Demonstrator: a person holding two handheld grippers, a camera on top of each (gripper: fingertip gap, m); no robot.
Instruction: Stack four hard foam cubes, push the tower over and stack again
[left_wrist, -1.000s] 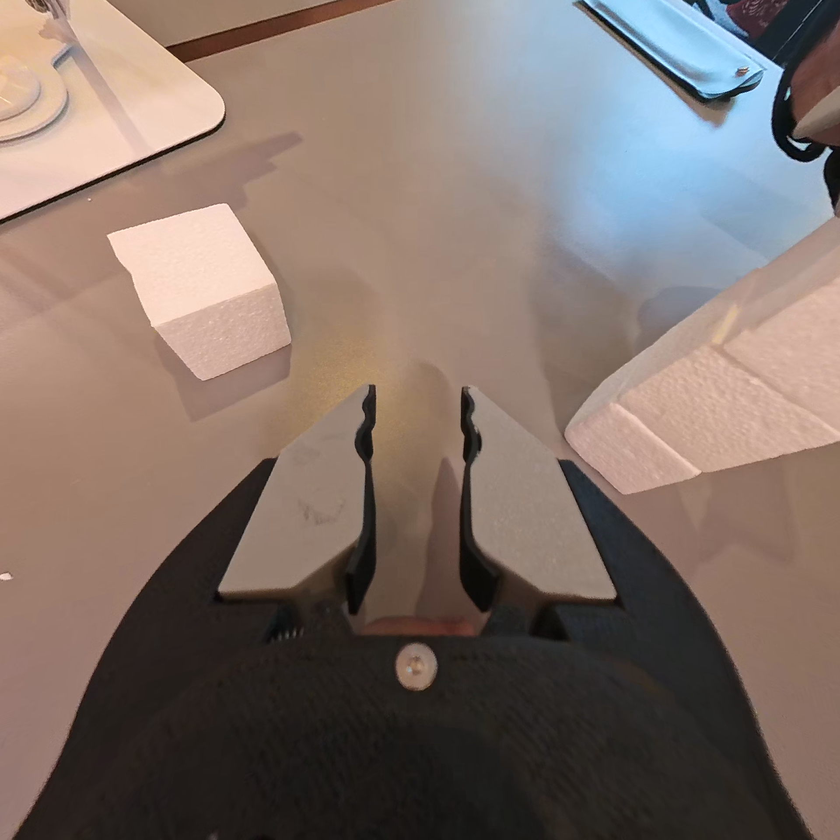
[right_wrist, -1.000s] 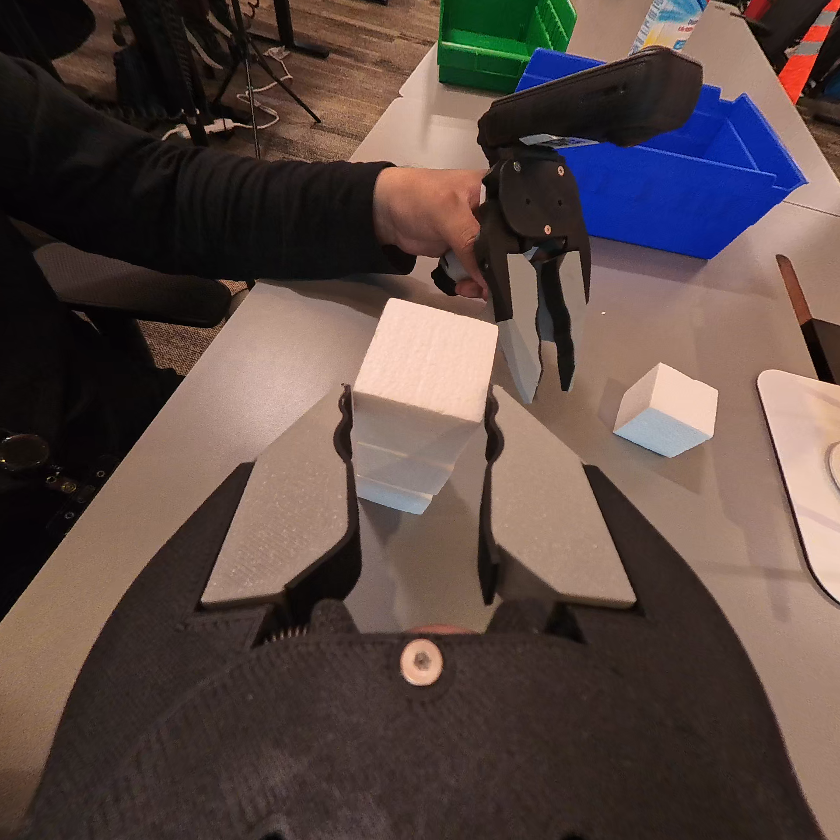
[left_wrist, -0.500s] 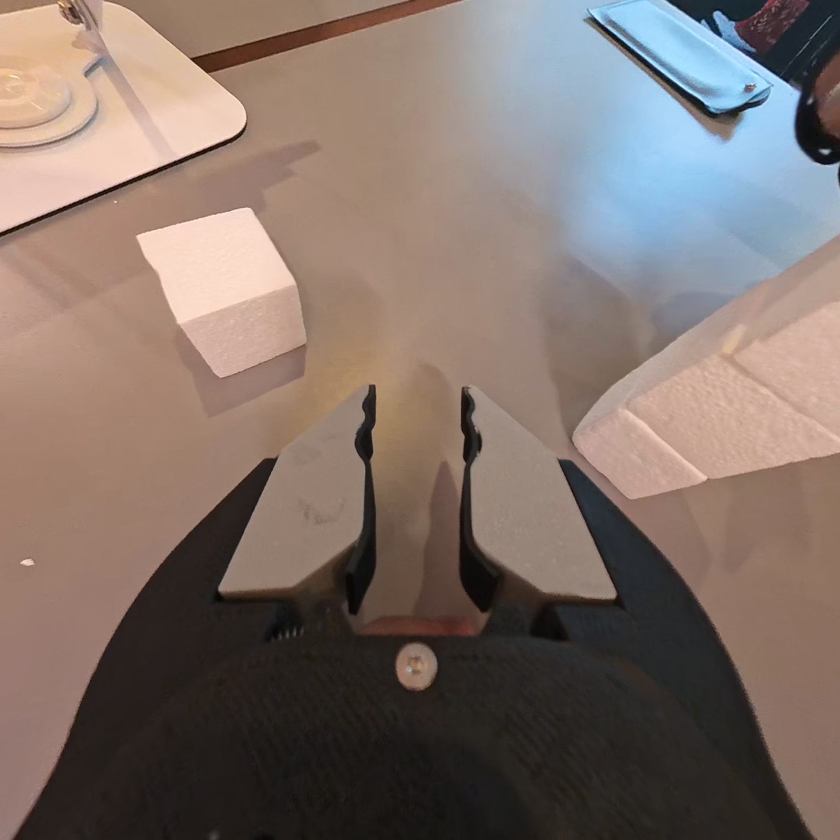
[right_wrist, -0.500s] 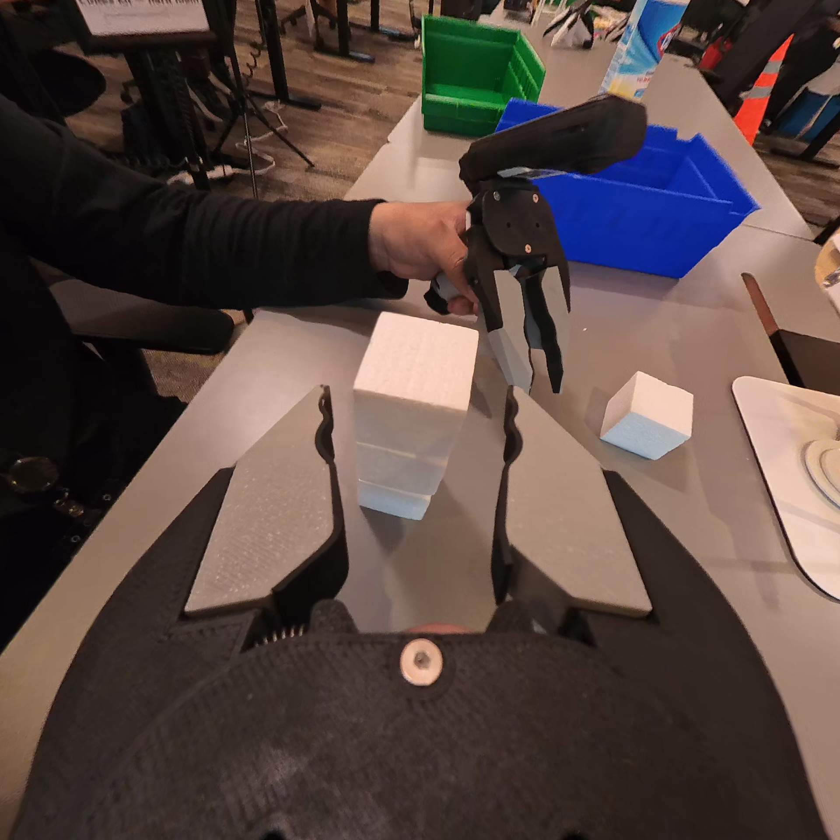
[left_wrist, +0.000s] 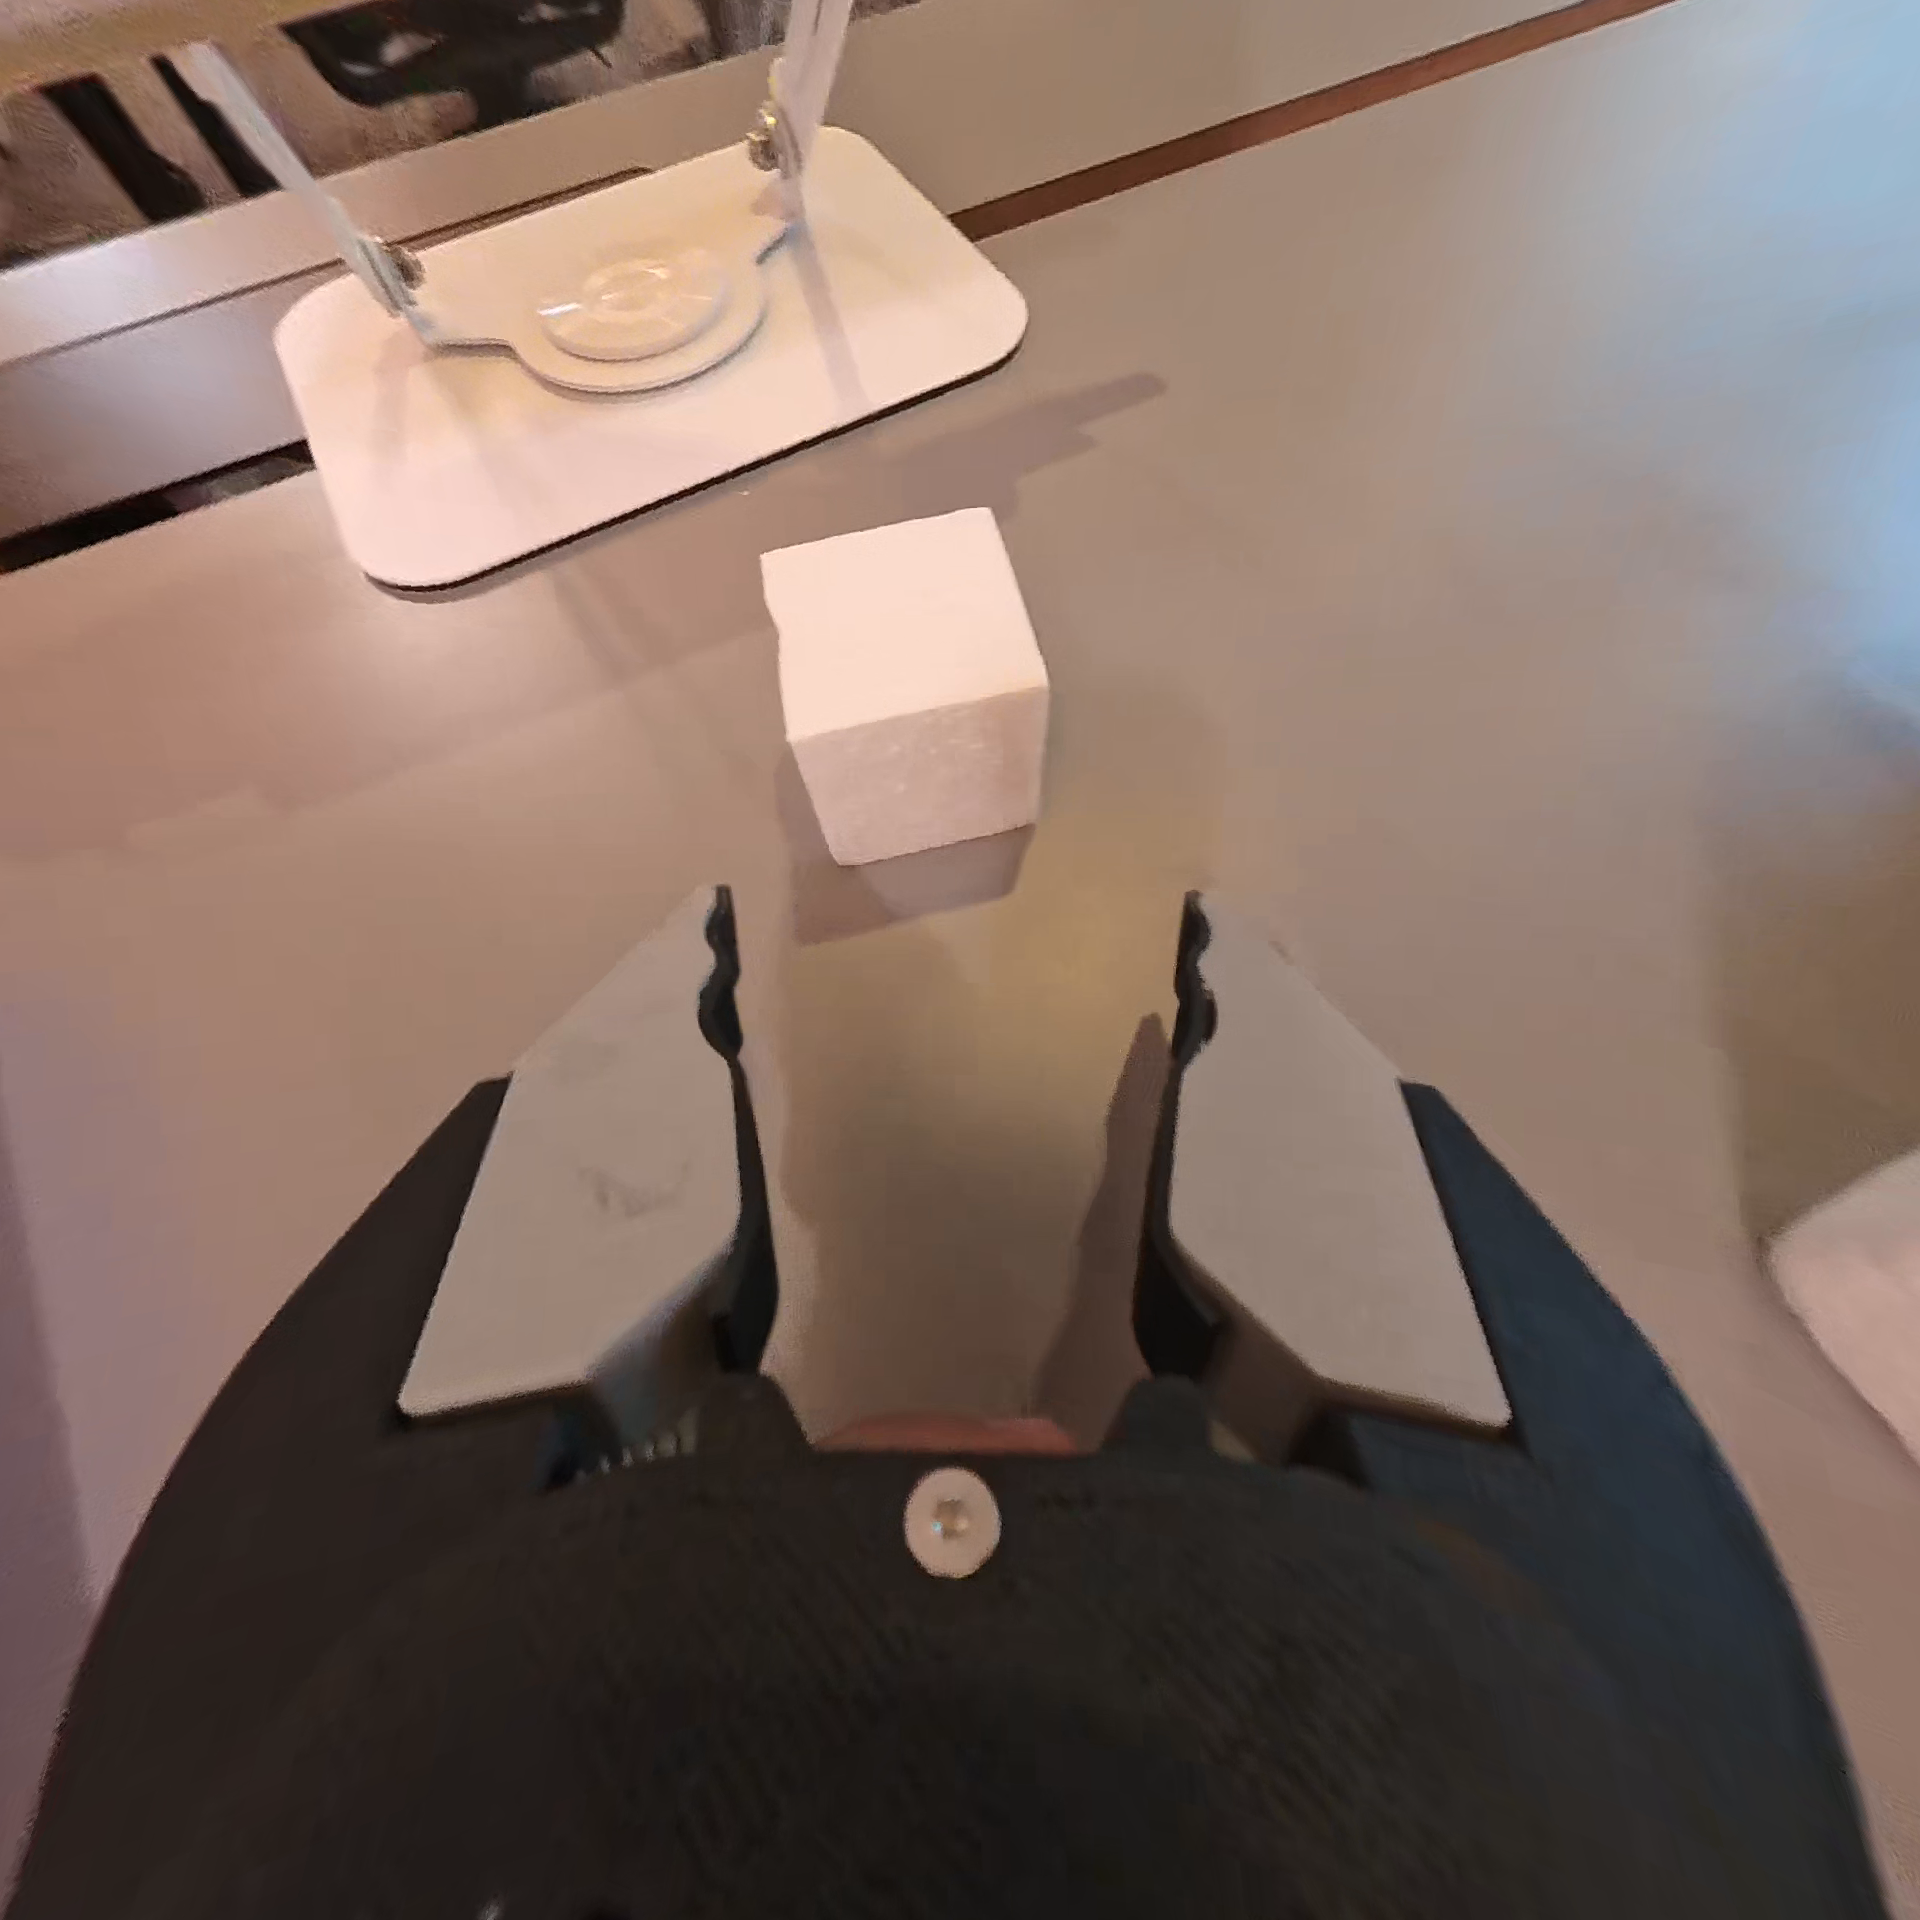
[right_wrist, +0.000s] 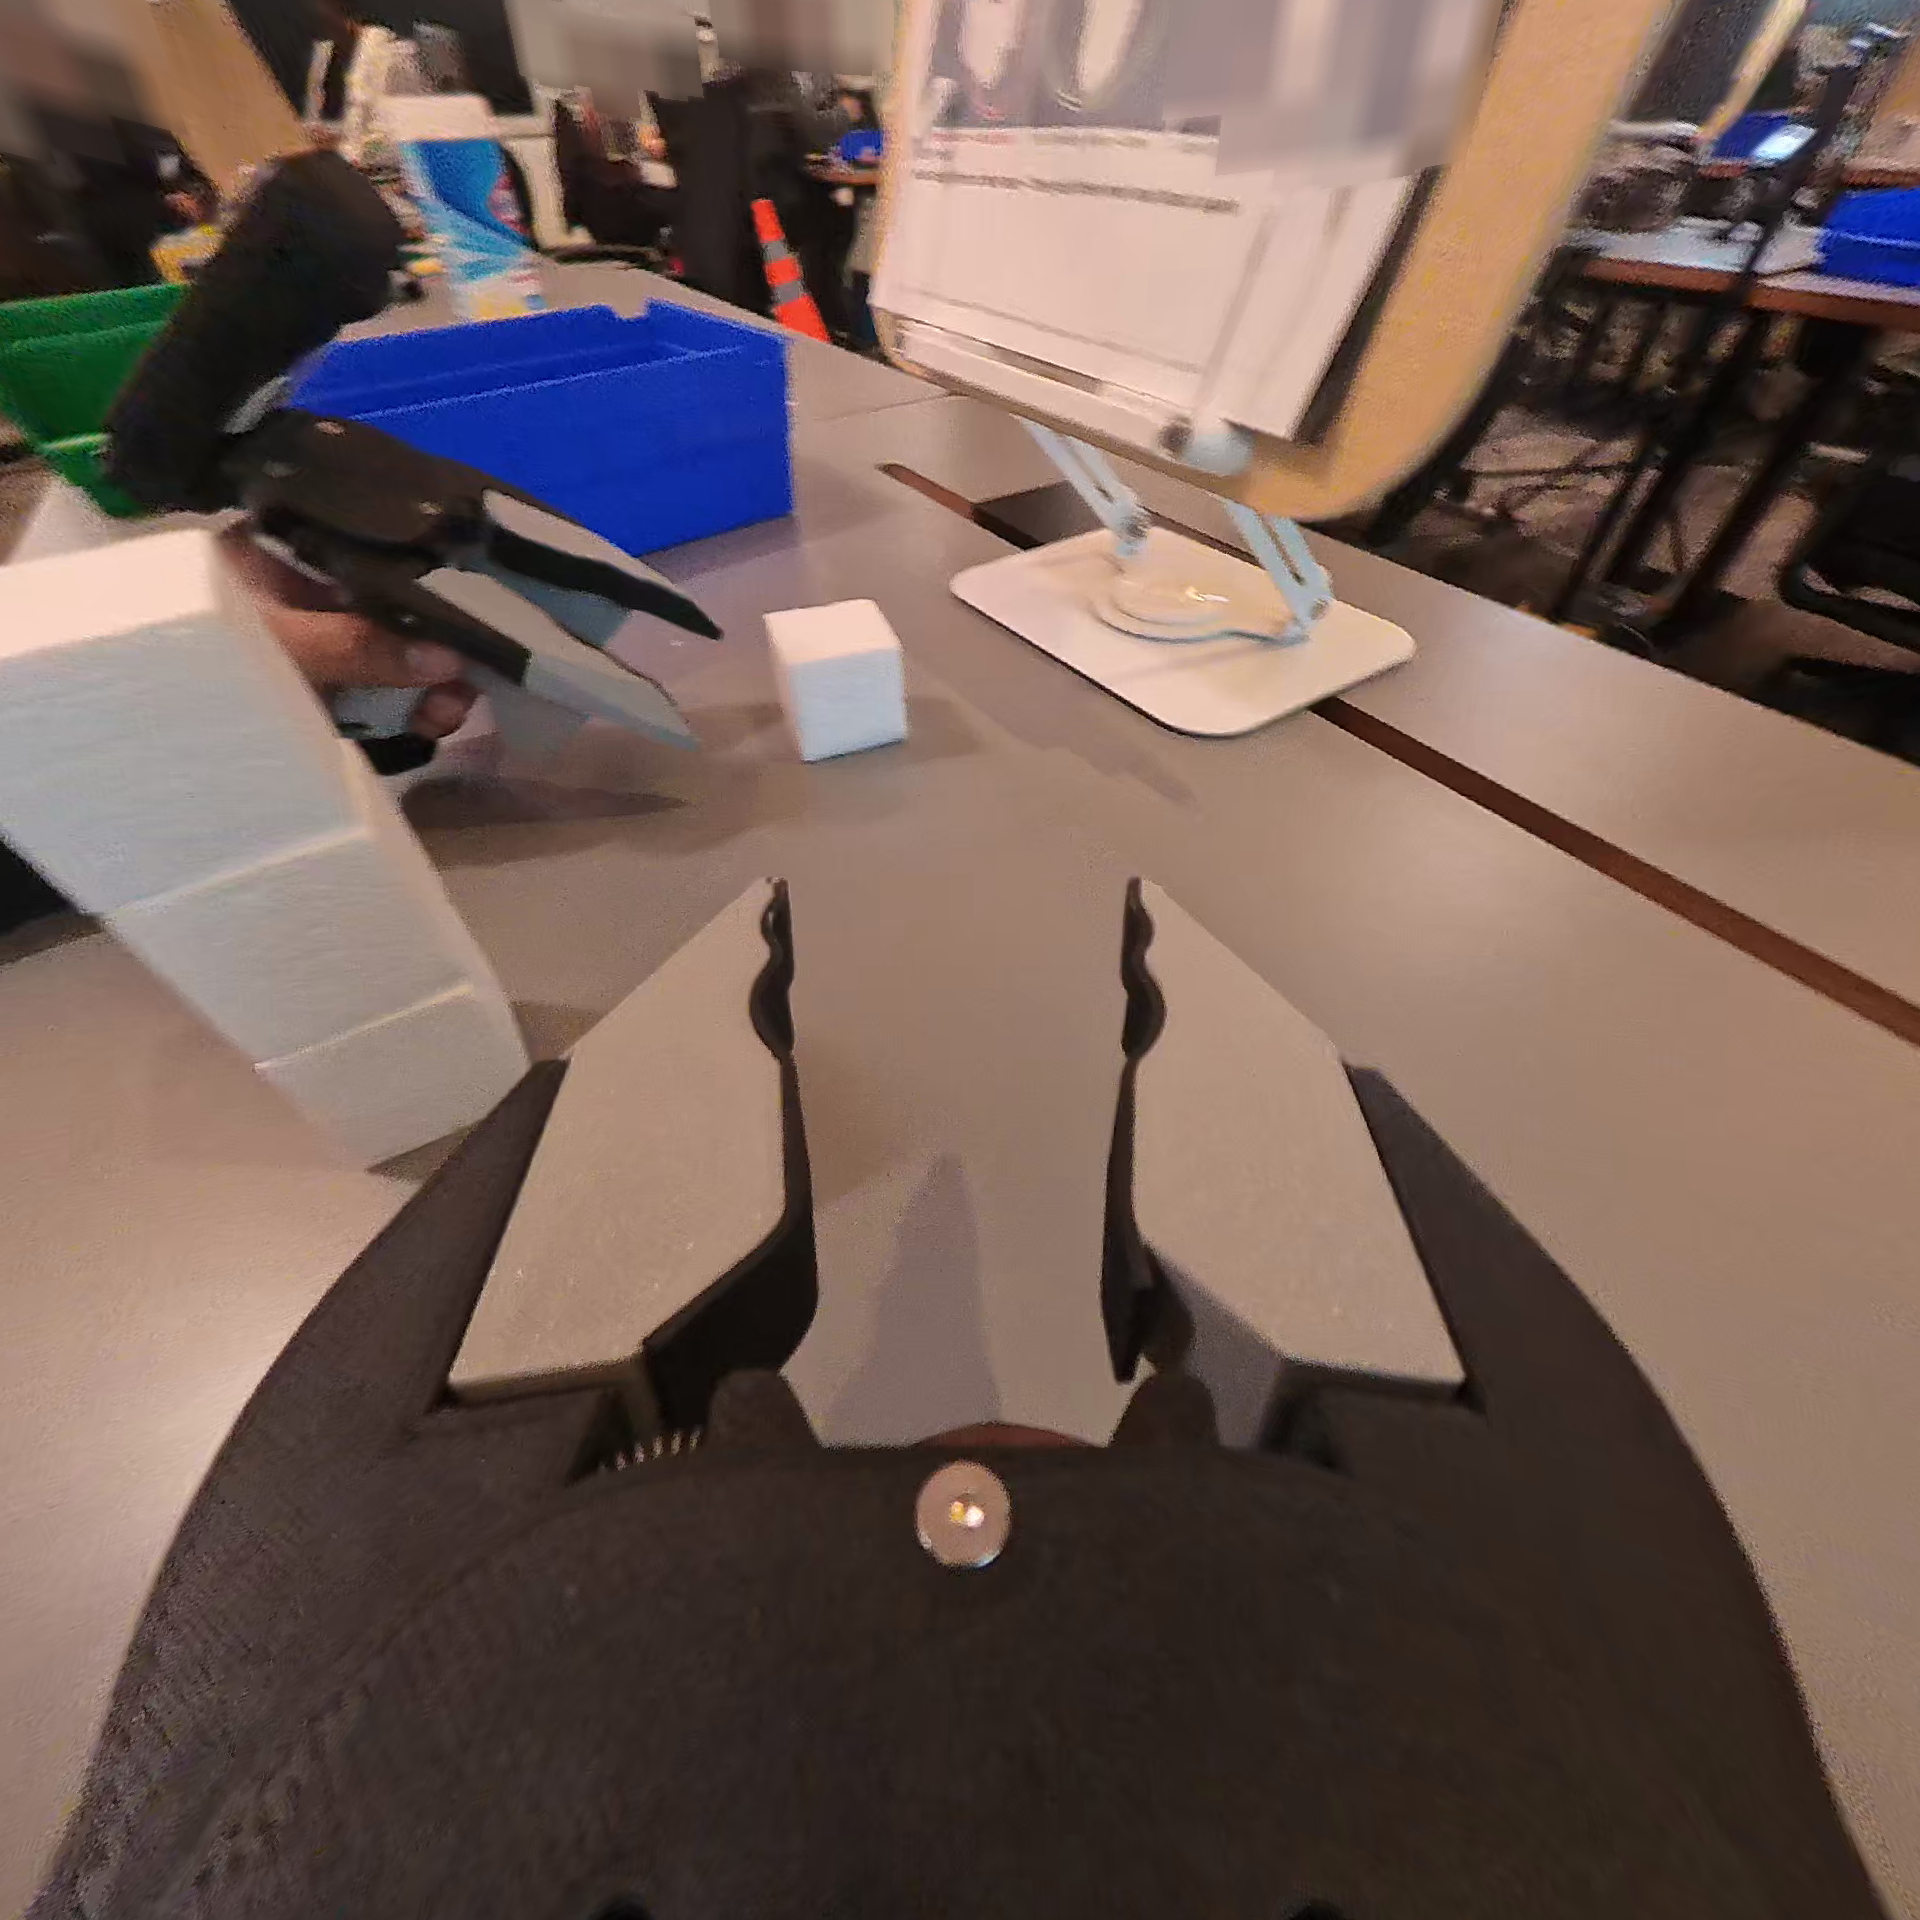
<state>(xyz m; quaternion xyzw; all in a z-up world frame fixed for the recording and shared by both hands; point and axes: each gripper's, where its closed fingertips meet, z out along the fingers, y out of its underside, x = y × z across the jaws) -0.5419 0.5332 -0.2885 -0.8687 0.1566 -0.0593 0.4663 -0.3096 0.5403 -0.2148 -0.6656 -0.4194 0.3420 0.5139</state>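
A single white foam cube (left_wrist: 909, 681) sits on the grey table straight ahead of my left gripper (left_wrist: 956, 925), which is open and empty a short way in front of it. The same cube (right_wrist: 836, 677) shows in the right wrist view, with the left gripper (right_wrist: 696, 686) just left of it, jaws apart. A stack of three white foam cubes (right_wrist: 223, 831) stands at the left of the right wrist view; its corner (left_wrist: 1860, 1278) shows at the left wrist view's right edge. My right gripper (right_wrist: 951, 894) is open and empty, to the right of the stack.
A white stand base (left_wrist: 644, 353) with metal legs holds a tilted screen (right_wrist: 1164, 208) behind the single cube. A blue bin (right_wrist: 582, 416) and a green bin (right_wrist: 52, 353) stand at the back left. A dark seam (right_wrist: 1621, 873) crosses the table on the right.
My right gripper let go of the stack, opened and swung away to the right. My left gripper opened wider and turned left, bringing the single cube in line with its jaws.
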